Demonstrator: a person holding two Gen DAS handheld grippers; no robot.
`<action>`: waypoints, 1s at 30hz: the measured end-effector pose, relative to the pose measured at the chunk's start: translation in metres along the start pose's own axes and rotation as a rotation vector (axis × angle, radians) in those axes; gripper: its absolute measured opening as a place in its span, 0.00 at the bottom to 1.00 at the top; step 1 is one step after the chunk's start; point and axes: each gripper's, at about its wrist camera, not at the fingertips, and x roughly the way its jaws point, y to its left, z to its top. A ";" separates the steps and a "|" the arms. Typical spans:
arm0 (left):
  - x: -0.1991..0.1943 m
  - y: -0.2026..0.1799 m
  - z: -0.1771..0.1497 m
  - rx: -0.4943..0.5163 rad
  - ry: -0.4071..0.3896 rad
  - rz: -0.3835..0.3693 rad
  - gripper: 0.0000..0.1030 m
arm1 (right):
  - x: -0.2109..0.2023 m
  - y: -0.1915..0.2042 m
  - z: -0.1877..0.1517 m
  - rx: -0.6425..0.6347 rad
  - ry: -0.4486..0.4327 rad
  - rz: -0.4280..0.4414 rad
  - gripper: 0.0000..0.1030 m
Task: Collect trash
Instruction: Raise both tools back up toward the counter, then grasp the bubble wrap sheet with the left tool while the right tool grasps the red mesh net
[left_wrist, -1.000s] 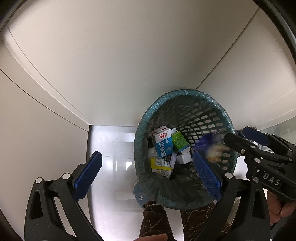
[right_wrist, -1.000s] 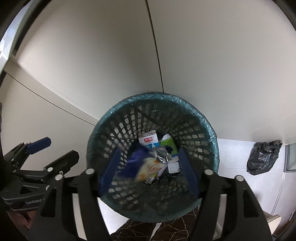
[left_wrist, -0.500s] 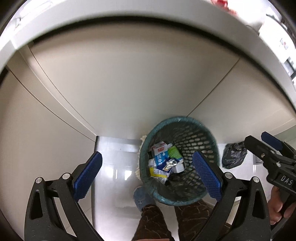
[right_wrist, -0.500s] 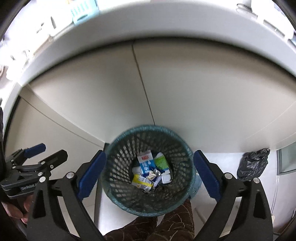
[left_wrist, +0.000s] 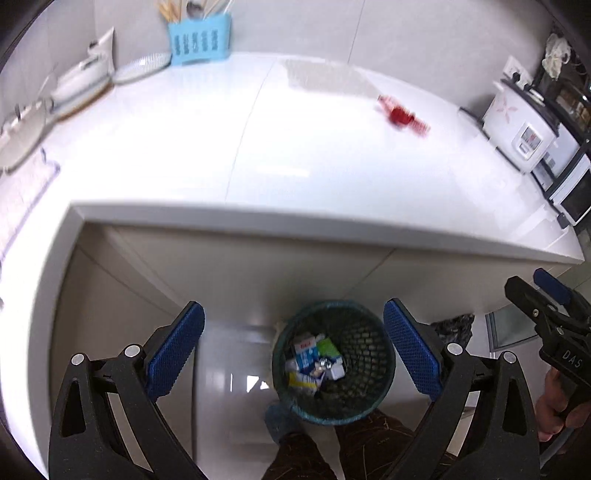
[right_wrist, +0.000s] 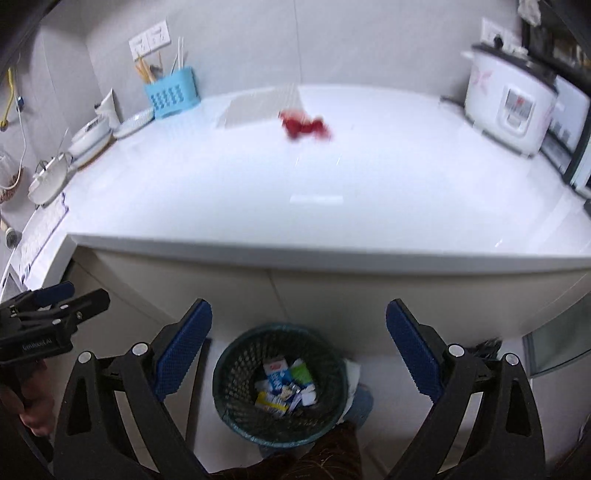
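Now both my grippers, left (left_wrist: 293, 352) and right (right_wrist: 298, 350), gape empty. Crumpled red wrapper (right_wrist: 304, 125) on white countertop (right_wrist: 332, 192), blurred, long axis unclear. Teal mesh bin (right_wrist: 280, 384) on floor below counter edge; counter around wrapper bare.

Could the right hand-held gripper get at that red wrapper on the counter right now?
Probably yes. The right hand-held gripper is open and empty, the red wrapper lies alone on the bare white counter, and nothing stands between them, though it is a forward reach.

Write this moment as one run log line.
left gripper: open, empty | right gripper: open, empty | red wrapper: on counter | bin: holds cartons
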 end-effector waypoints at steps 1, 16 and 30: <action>-0.004 -0.002 0.005 0.002 -0.010 -0.003 0.92 | -0.005 -0.002 0.006 0.002 -0.010 -0.005 0.89; -0.075 -0.026 0.073 0.023 -0.148 -0.027 0.93 | -0.076 -0.008 0.085 0.031 -0.158 -0.020 0.89; -0.047 -0.027 0.134 -0.006 -0.132 -0.015 0.93 | -0.028 -0.001 0.154 -0.018 -0.100 -0.016 0.89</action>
